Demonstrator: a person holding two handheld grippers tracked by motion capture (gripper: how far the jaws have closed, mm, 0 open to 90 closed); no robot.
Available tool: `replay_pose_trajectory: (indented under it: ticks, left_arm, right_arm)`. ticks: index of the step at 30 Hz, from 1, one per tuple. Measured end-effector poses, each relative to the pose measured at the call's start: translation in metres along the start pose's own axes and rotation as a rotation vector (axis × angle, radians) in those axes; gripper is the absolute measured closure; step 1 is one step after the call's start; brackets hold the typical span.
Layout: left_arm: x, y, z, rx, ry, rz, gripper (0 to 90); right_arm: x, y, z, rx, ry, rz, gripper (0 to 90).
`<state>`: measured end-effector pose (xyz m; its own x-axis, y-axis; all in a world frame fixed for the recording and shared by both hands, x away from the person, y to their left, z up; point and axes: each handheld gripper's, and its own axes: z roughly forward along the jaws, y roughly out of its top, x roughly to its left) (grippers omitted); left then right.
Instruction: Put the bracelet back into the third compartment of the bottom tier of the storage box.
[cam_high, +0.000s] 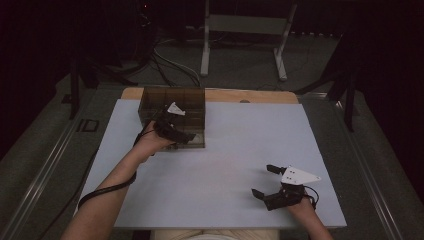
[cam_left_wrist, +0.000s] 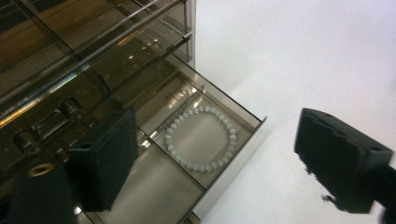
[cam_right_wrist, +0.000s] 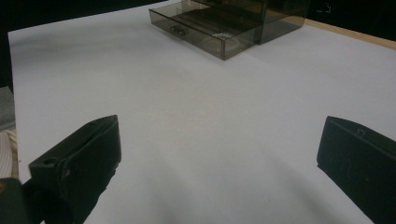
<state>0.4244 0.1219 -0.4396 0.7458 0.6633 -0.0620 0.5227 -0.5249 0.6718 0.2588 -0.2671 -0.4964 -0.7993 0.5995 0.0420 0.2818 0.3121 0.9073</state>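
- Here, in the high view, your left gripper (cam_high: 186, 136) sits in the upper left of the frame, at the front of a smoked-plastic drawer box (cam_high: 172, 100) near the far edge of the white table (cam_high: 225, 165).
- Your right gripper (cam_high: 264, 181) rests in the lower right of that view, well apart from the box, with its jaws spread and nothing between them.
- In the right gripper view the two black jaws rise from the bottom corners with bare table between them; the drawer box (cam_right_wrist: 275, 14) stands at the top of the frame with its bottom drawer (cam_right_wrist: 205, 32) pulled out.
- In the left gripper view the jaws are spread wide and hold nothing: one hangs over the drawer at lower left, the other over bare table at the right.
- Between them, in the centre of that view, a white bead bracelet (cam_left_wrist: 201, 138) lies flat as a ring in the end compartment of the open drawer (cam_left_wrist: 236, 109), apart from both jaws.
- Judging by this, the bracelet is already placed in its compartment and let go.
- What looks left is to push the drawer shut; it stands well out from the box.
- The compartment beside the bracelet, at the bottom of the frame, looks empty.
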Motion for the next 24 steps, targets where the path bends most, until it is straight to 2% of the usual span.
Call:
replay_pose_trajectory:
  ticks: [4,9,14,20,22,24]
  left_arm:
    - [-0.003,-0.005,-0.004,-0.01,-0.013,0.01,3.2]
    - [-0.004,-0.01,-0.011,-0.031,0.022,0.017,2.7]
    - [-0.001,-0.015,-0.019,-0.037,0.045,-0.009,2.8]
    - [-0.001,-0.023,-0.028,-0.037,0.058,-0.015,2.8]
    - [-0.002,-0.026,-0.03,-0.037,0.075,-0.018,2.8]
    - [-0.001,-0.029,-0.033,-0.046,0.066,-0.027,2.7]
  right_arm:
    - [0.0,0.0,0.0,0.0,0.0,0.0,0.0]
    - [0.0,0.0,0.0,-0.001,0.0,0.0,0.0]
    - [0.0,0.0,0.0,0.0,0.001,0.0,0.0]
    - [0.0,0.0,0.0,0.001,0.001,0.002,0.0]
    - [0.0,0.0,0.001,0.002,0.001,0.002,0.0]
    - [0.0,0.0,0.001,0.002,0.0,0.001,0.0]
